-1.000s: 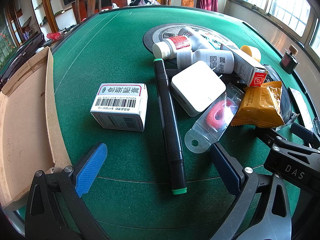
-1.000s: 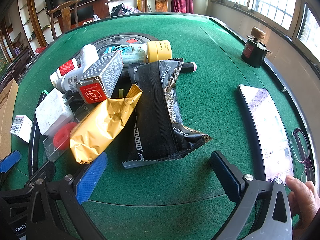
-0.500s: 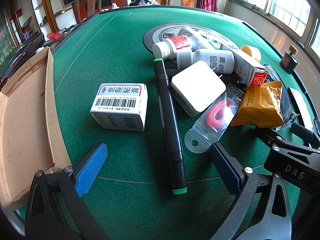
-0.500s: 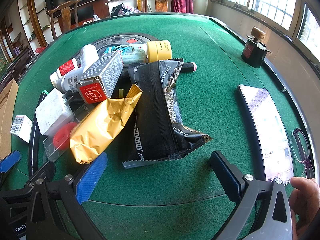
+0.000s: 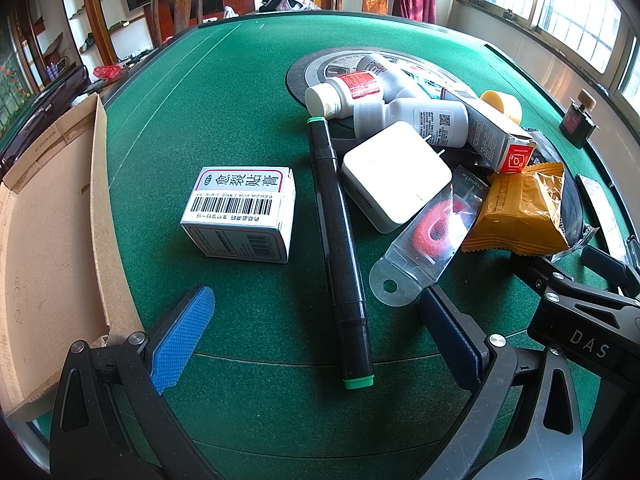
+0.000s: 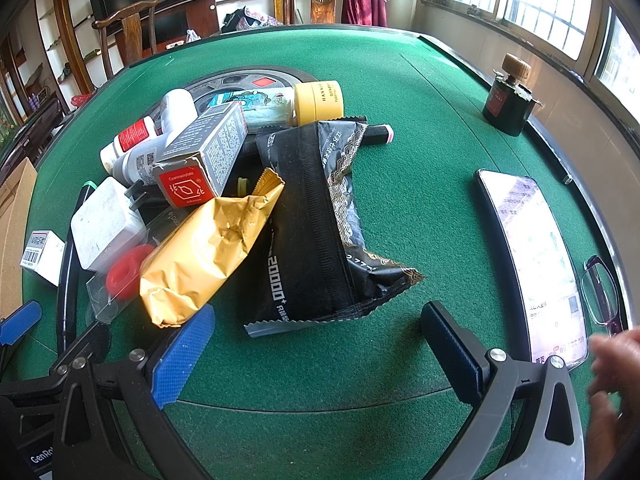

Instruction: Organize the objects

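A heap of objects lies on the green table. In the left wrist view: a white medicine box [image 5: 240, 212], a black marker with green ends [image 5: 340, 252], a white charger [image 5: 394, 176], a clear pack with a red ring [image 5: 430, 240], an orange snack bag [image 5: 520, 212] and white bottles [image 5: 412, 120]. My left gripper [image 5: 316, 328] is open and empty, low over the marker's near end. In the right wrist view: a black snack bag [image 6: 316, 232], the gold bag [image 6: 208, 252], a grey glue box [image 6: 204, 152] and a yellow jar [image 6: 320, 100]. My right gripper [image 6: 316, 344] is open and empty, just before the black bag.
An open cardboard box [image 5: 48, 216] stands at the left table edge. A lit phone [image 6: 532, 256], glasses [image 6: 604, 296] and a dark ink bottle [image 6: 508, 100] lie at the right edge. A bare hand [image 6: 612, 384] hovers by the phone.
Both grippers stay still. The hand at the right edge has moved a little higher beside the phone.
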